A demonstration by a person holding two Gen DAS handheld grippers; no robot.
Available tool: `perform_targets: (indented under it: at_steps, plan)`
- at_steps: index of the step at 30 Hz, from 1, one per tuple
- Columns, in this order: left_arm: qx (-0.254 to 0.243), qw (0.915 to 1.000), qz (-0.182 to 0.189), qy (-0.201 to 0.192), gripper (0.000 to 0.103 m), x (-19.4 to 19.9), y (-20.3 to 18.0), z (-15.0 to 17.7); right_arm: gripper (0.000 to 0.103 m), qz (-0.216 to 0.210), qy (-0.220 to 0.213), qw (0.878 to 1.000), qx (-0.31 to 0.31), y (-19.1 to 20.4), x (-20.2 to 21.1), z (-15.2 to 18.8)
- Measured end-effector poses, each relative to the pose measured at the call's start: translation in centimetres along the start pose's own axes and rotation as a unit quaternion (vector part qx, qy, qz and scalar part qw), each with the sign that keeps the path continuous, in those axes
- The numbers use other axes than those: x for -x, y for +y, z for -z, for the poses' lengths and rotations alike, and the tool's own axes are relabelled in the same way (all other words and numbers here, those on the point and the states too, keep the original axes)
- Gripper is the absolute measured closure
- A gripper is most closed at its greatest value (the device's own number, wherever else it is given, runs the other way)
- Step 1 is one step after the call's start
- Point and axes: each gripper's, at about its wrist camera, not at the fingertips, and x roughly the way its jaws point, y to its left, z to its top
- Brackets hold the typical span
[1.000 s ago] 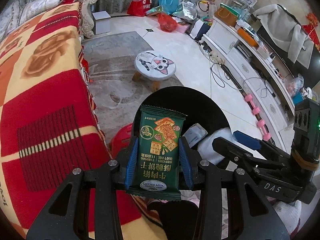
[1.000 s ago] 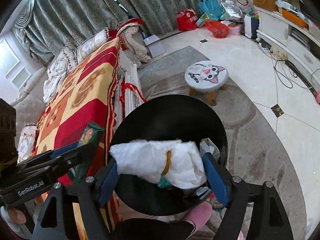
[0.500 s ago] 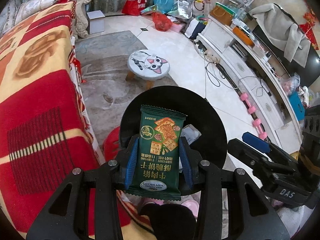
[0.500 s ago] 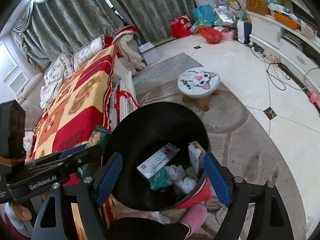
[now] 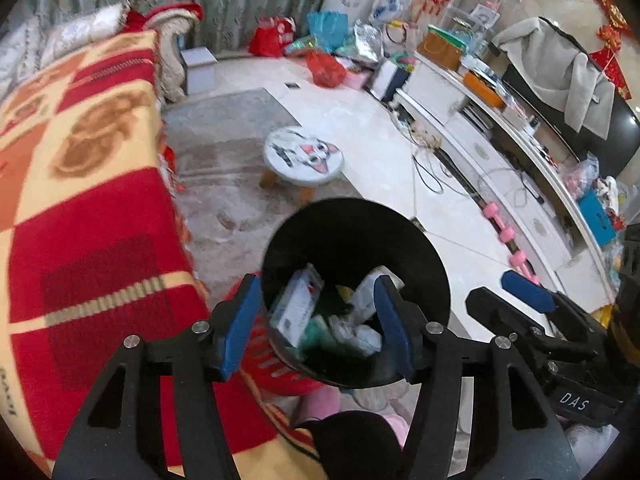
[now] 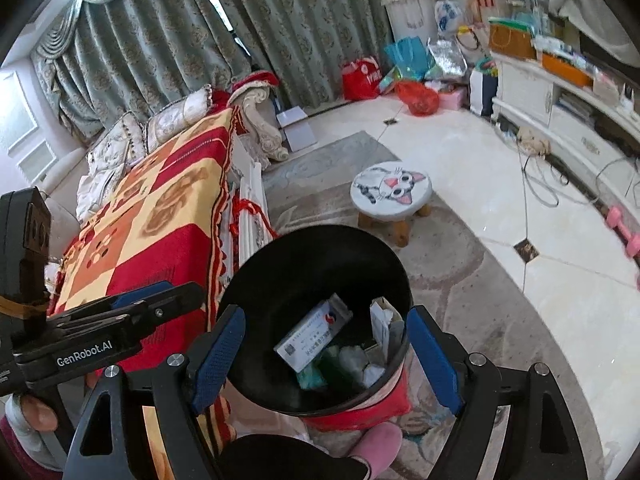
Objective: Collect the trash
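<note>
both grippers, left (image 5: 316,320) and right (image 6: 326,360), are held spread and empty directly above the black bin (image 6: 280,264) of trash.

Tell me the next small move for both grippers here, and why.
Probably lift both away from the trash bin and look for more litter. The left gripper and right gripper are open and empty above it, and the wrappers and tissue already lie inside.
</note>
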Motion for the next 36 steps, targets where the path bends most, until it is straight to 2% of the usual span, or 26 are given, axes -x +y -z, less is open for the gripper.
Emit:
perform_targets:
  at_steps: [6, 11, 16, 27, 36]
  plan:
    - [-0.01, 0.9975, -0.037, -0.06, 0.045, 4.4, 0.5, 0.9, 0.022, 0.028, -0.043, 0.998, 0.026, 2.7, 2.1, -0.3]
    - [-0.022, 0.9903, -0.08, -0.111, 0.045, 8.5, 0.7, 1.5, 0.022, 0.042, -0.076, 0.996, 0.037, 4.9, 3.8, -0.5]
    - [-0.018, 0.985, -0.091, -0.146, 0.045, 11.6, 1.7, 2.2, 0.022, 0.047, -0.107, 0.992, 0.043, 6.7, 5.6, -0.5]
    - [-0.005, 0.9773, -0.104, -0.184, 0.045, 15.4, 3.5, 3.3, 0.022, 0.057, -0.152, 0.985, 0.058, 9.7, 8.3, -0.3]
    - [-0.003, 0.9737, -0.112, -0.199, 0.045, 16.3, 3.8, 3.8, 0.021, 0.057, -0.172, 0.981, 0.07, 11.2, 9.5, -0.4]
